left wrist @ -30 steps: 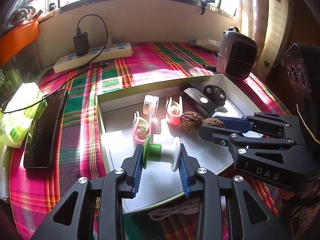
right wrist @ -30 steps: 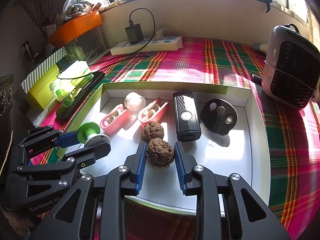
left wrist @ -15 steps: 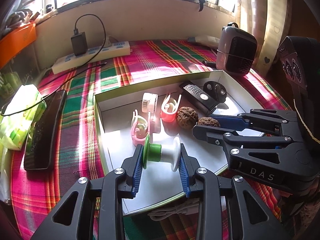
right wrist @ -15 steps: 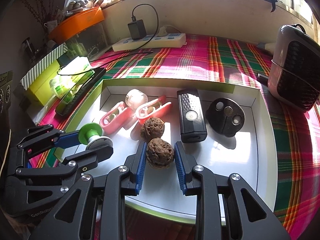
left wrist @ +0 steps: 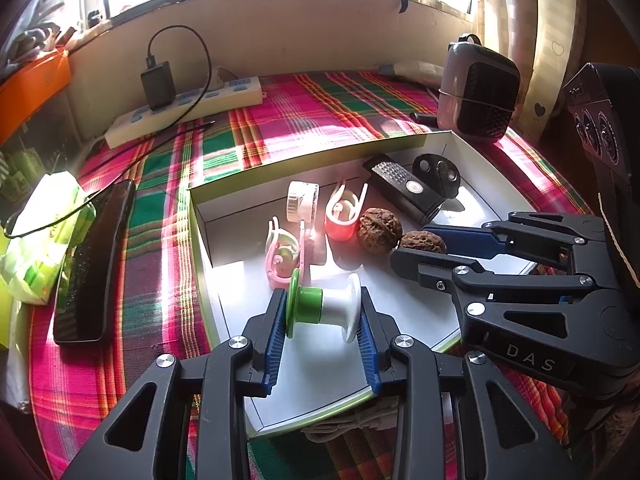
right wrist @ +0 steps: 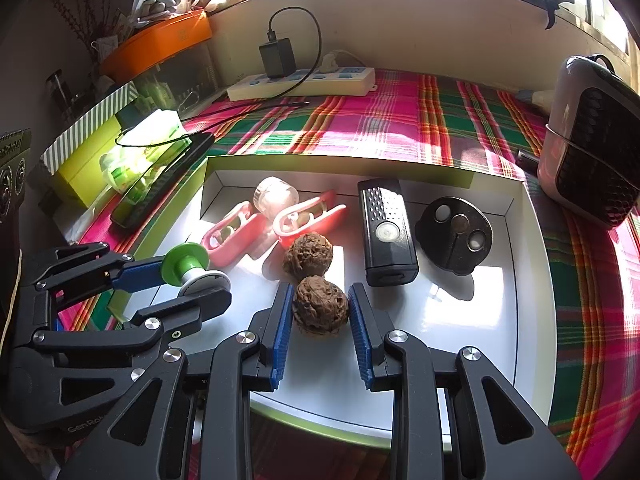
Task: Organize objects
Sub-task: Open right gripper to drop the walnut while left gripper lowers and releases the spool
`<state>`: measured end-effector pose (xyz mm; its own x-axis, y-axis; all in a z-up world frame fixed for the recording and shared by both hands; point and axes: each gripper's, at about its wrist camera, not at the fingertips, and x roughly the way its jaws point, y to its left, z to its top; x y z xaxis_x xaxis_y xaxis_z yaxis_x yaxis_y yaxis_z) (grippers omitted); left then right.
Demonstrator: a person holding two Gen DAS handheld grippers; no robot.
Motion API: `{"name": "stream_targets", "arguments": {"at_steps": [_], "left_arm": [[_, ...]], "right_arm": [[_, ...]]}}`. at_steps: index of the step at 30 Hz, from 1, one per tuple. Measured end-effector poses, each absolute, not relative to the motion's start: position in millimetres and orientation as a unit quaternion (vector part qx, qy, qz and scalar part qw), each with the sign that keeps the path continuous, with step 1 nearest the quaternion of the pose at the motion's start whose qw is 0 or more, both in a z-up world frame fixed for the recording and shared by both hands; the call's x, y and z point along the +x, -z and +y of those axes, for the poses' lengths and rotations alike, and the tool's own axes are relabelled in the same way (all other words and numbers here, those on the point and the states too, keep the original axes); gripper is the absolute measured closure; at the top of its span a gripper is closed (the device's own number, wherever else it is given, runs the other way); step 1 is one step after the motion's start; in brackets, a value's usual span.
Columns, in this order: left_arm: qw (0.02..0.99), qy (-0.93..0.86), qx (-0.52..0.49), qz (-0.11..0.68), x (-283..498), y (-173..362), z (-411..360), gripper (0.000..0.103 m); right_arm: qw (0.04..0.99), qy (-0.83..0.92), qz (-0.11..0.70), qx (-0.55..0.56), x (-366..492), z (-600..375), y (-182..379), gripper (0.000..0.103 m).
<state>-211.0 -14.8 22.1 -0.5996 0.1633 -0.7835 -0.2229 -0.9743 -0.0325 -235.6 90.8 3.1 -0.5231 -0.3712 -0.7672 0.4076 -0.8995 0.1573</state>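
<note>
Over the near edge of the white tray (right wrist: 536, 320), the right gripper (right wrist: 320, 316) is pinching a walnut (right wrist: 320, 306) between its blue pads; the jaws are standing narrow, and the nut is sitting just in front of a second walnut (right wrist: 307, 249) on the tray floor. The shell is looking hard, ridged and light, so it is likely gripping well across its widest part, though its roundness could let it roll out of a shallow pinch. Its long axis is running roughly away from the camera.

To the left, the left gripper (left wrist: 322, 320) is clamping a green-and-white spool (left wrist: 323, 310) by its two end flanges, jaws about half spread. The spool's axis is lying level, crosswise between the pads, green end left. Rigid plastic, light; the flat flanges are giving the surest hold.

Farther in, two pink clips (right wrist: 234, 232), a small white cap (right wrist: 276, 194), a black flashlight (right wrist: 387, 230) pointing lengthwise toward the window, and a black disc (right wrist: 454, 236) are lying in the tray.
</note>
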Motion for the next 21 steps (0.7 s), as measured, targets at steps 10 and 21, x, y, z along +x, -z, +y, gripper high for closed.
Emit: {"name": "stream_targets", "arguments": {"at_steps": [10,21], "left_arm": [[0.107,-0.893,-0.436,0.035,-211.0,-22.2,-14.7,0.072],[0.103,-0.894,-0.435,0.034,-209.9,-22.9,-16.1,0.072]], "right_arm": [[0.224,0.872,0.021,0.434,-235.3,90.5,-3.0,0.073],[0.224,0.870,0.026,0.439,-234.2,89.0,-1.7,0.073]]}}
